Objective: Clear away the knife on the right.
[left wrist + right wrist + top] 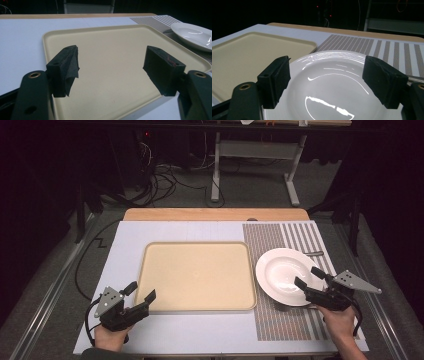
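Right gripper [311,278] is over the near-right rim of the white plate [280,272], jaws spread wide, nothing between them. The plate sits on the striped mat [300,237], just right of the tray [155,307], rim close to the tray's right edge; can't tell from the high view whether they touch. My read: this is a lineup for a rim grab, probably to move the plate onto the tray, which is bare.

Left gripper [141,294] hangs at the tray's near-left corner, jaws also apart and holding nothing. It looks parked there, either to steady the tray or just out of the way. A guess, not seen.

What each view adds:
- The right gripper view looks across the plate [332,82] bowl between its pads, so the jaws straddle the dish rather than pinch the rim. The high view can't show that height relation.
- The same view shows the tray [310,44] corner left of the plate.
- The left gripper view shows the tray [47,42] rim raised and the surface empty, with the plate [192,35] far right and a dark sliver at its edge, maybe cutlery. Too small to call.
- The high view shows a thin metal item [314,253] poking out just beyond the plate, likely the same thing.

Both hands grip the tools from the table's near edge.
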Demonstrator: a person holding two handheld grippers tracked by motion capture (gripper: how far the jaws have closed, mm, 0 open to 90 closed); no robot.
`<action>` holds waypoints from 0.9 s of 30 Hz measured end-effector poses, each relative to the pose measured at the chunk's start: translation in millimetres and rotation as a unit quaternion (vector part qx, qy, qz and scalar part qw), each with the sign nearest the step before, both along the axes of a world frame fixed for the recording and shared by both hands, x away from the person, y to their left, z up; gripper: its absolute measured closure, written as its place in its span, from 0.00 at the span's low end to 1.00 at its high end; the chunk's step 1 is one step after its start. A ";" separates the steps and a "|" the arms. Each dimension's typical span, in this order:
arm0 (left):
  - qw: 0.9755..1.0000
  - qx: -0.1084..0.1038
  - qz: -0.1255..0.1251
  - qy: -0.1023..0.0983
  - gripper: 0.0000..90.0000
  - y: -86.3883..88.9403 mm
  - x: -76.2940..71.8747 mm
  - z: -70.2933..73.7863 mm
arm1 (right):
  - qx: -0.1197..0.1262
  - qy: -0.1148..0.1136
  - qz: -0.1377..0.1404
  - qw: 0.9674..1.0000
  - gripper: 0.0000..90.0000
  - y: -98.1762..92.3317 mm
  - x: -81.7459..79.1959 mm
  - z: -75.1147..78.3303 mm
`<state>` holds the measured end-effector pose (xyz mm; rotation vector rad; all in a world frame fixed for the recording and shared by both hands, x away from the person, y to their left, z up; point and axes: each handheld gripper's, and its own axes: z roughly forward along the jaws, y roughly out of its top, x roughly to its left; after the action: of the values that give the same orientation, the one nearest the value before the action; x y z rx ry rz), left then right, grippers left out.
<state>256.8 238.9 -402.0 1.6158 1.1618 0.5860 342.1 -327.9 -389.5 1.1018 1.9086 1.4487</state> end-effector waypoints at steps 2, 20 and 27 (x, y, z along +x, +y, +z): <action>1.000 0.001 -0.001 0.000 0.32 -0.1 0.0 0.0 | 0.000 0.001 -0.002 1.000 0.25 -0.1 2.2 1.0; 1.000 0.003 0.001 -0.001 0.32 -0.5 0.1 -0.1 | -0.012 0.018 -0.027 0.999 0.27 -1.5 26.0 6.3; 1.000 0.003 0.003 -0.001 0.32 -0.4 -0.1 -0.1 | -0.012 0.012 -0.031 0.999 0.30 -2.9 34.1 8.8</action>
<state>256.7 238.4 -402.1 1.6158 1.1643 0.5955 376.2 -330.8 -380.7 1.1621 1.8876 1.3803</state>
